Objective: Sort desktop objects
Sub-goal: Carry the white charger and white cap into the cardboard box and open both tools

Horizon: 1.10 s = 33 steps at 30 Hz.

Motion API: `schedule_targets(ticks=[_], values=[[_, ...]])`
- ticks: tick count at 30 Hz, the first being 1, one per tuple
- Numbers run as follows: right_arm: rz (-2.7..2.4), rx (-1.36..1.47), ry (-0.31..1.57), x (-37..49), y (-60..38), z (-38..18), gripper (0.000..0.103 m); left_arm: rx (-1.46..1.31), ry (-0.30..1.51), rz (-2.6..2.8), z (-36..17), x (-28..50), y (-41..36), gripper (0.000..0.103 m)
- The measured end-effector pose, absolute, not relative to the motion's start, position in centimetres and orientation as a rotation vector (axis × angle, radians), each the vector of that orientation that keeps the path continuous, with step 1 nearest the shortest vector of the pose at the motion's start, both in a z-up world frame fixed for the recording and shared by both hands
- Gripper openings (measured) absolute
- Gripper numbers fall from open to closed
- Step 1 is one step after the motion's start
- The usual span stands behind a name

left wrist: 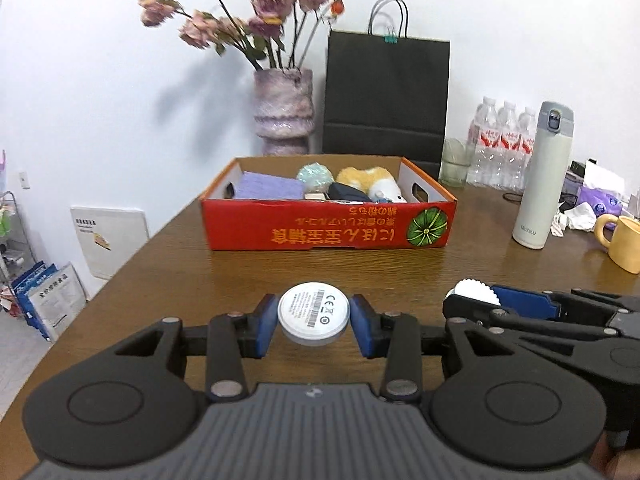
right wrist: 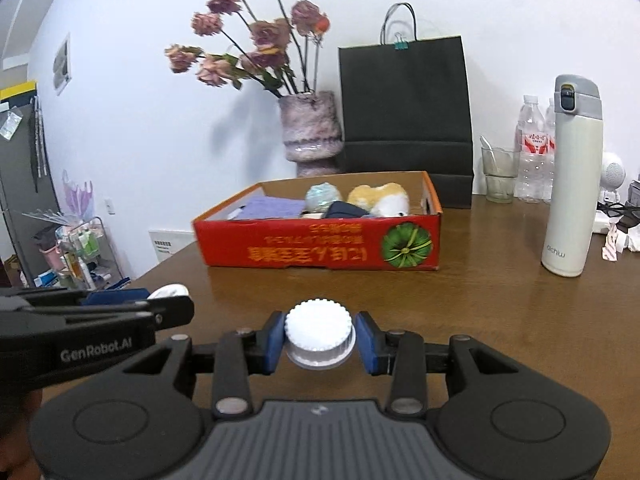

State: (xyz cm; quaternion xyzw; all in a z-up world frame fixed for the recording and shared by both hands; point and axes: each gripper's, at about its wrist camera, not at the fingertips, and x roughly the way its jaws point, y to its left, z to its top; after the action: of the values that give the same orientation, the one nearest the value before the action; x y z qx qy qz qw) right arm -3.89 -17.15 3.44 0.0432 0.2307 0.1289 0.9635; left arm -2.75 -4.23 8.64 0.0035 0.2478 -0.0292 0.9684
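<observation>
My left gripper (left wrist: 313,320) is clamped on a flat round white disc (left wrist: 313,314), label side up, with a barcode and compliance marks printed on it; the blue pads (left wrist: 267,318) press its rim from 9 and 3 o'clock. My right gripper (right wrist: 320,340) is clamped in the same way on a white ribbed cap (right wrist: 319,334), which may be the top of a small jar, though I cannot tell what hangs below it. Both loads seem to sit above the counter (left wrist: 360,268) rather than on it.

The coming move turns on the red cardboard box (left wrist: 328,222). From the left gripper it lies dead ahead at 12 o'clock, its long side square across my line of travel and its printed front wall facing me. From the right gripper the same box (right wrist: 320,244) also sits at 12 o'clock, turned slightly so its right end wall shows. The two grippers ride side by side, so neither is clearly nearer; I judge the left better centred on it.

The box already holds a lilac cloth (left wrist: 268,186), a pale blue-green ball (left wrist: 315,176), a dark pouch (left wrist: 348,193) and an orange-and-white plush toy (left wrist: 372,182). The free floor I would aim for is hidden behind the front wall.

The left view shows the yellow mug (left wrist: 620,240) at 3 o'clock, which the right view lacks. The right view shows the whole white thermos (right wrist: 572,176) at 2 o'clock.
</observation>
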Motion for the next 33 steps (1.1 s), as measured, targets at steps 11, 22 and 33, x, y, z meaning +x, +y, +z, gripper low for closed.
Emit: schedule_targets(ticks=[11,22,33], values=[[0.223,0.094,0.313,-9.5,-18.0,7.8,0.037,-0.049,0.378,-0.058,12.4,-7.2,-2.0,0.040],[0.197,0.081,0.306,-6.8,-18.5,8.6,0.037,-0.060,0.405,-0.053,11.9,-3.5,-1.0,0.040],[0.141,0.126,0.274,3.8,-22.1,12.0,0.037,-0.065,0.380,-0.054,14.3,7.4,1.0,0.040]])
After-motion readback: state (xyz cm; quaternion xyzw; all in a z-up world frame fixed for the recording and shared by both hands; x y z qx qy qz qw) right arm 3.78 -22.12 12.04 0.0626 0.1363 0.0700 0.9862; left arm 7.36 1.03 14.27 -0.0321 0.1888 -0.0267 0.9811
